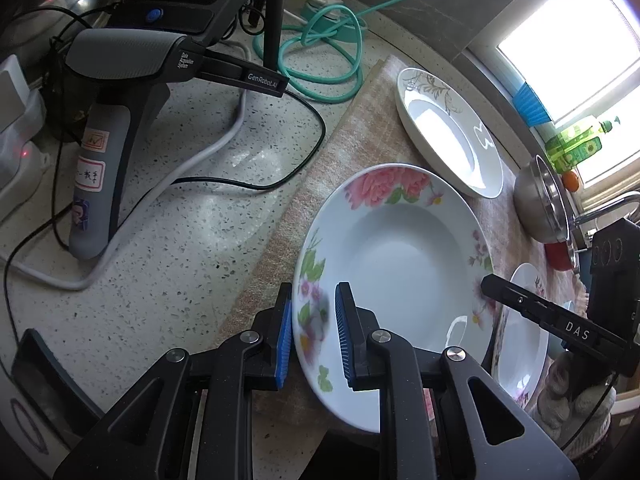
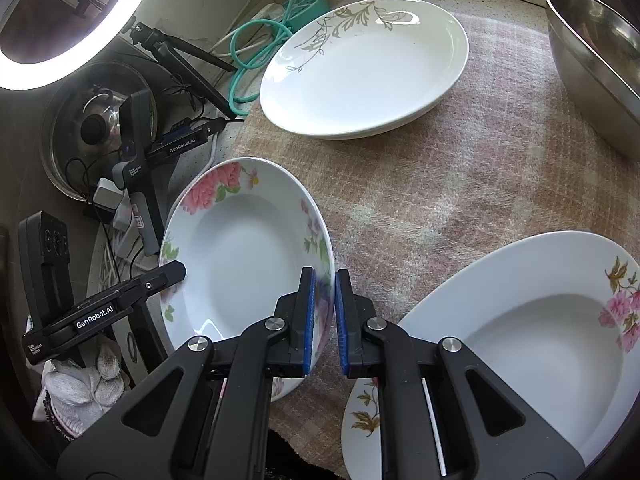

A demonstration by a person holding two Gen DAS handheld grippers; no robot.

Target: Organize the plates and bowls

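Note:
A white deep plate with pink flowers [image 1: 400, 264] [image 2: 240, 256] is tilted above the checked cloth, held at two sides. My left gripper [image 1: 314, 320] is shut on its near-left rim, blue pads on either face. My right gripper [image 2: 325, 304] is shut on the opposite rim; in the left wrist view its black finger [image 1: 496, 286] meets the plate's right edge. A gold-leaf white plate [image 1: 448, 136] [image 2: 360, 76] lies farther back on the cloth. A second pink-flowered plate [image 2: 540, 340] [image 1: 520, 332] rests at the near right, over a smaller plate [image 2: 364, 412].
A steel bowl [image 2: 592, 60] sits at the cloth's far right. Left of the checked cloth [image 2: 460, 184], the speckled counter [image 1: 192, 248] holds a spare gripper on a stand [image 1: 120, 92], black and grey cables, a coiled teal cable [image 1: 320, 52], a pot lid [image 2: 92, 124] and a ring light [image 2: 68, 20].

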